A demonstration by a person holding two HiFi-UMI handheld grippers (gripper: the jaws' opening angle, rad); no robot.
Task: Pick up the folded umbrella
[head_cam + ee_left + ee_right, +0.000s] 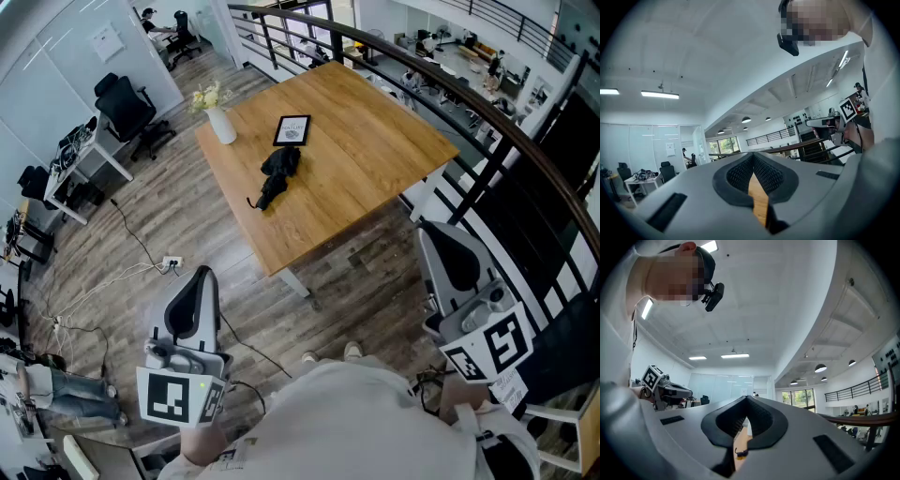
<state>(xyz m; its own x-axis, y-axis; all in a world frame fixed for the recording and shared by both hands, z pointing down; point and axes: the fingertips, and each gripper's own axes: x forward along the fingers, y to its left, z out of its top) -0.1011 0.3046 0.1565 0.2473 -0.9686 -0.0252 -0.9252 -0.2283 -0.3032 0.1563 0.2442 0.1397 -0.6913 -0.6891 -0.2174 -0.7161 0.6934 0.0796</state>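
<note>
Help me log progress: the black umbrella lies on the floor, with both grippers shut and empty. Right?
No. The head view shows the umbrella on the table, not the floor. The left gripper and right gripper are indeed shut and empty.

In the head view, the print on the framed card (292, 130) on the table (375, 159) is too small to be read. The folded umbrella (278, 174) is resolved only as a dark bundle; its strap and handle cannot be told apart. The lower parts of the left gripper (201, 277) and right gripper (429, 232) are hidden beneath their marker cubes. At the lower left, a person's legs (70, 392) are cut off by the frame edge.

In the right gripper view, the table is masked by the jaw bodies except for a narrow strip at lower centre. There the umbrella (740, 453) is reduced to a small dark speck. In the left gripper view, only a thin strip of table (758, 198) is exposed at lower centre.
</note>
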